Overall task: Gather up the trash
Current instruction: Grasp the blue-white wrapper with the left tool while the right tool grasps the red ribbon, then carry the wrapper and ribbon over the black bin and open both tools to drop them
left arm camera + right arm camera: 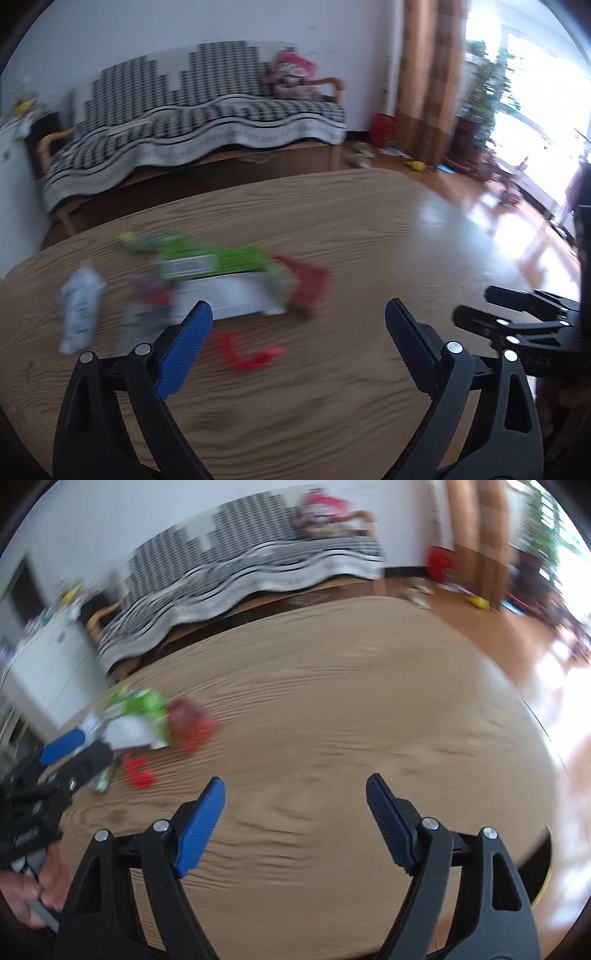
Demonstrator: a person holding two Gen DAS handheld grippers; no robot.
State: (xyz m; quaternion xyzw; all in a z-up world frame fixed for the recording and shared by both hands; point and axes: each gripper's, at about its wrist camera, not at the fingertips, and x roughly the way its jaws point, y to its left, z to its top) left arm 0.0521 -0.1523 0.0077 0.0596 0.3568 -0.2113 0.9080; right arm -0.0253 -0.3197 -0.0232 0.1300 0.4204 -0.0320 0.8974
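Blurred trash lies on a wooden table (369, 229): a green and white carton (221, 280), a white crumpled wrapper (79, 310), a dark red wrapper (308, 286) and a small bright red scrap (247, 354). My left gripper (299, 306) hovers just short of the pile, open, with nothing between its blue pads. My right gripper (295, 781) stands open and empty over bare table (332, 701), to the right of the carton (140, 709), red wrapper (192, 727) and red scrap (138, 771). Each gripper shows in the other's view: the right gripper (474, 302) and the left gripper (79, 755).
A sofa (192, 122) with a checked black and white cover stands behind the table. A white cabinet (48, 672) is at the left, brown curtains (428, 74) and plants by a bright window at the right. A person's hand (26, 893) holds the left gripper.
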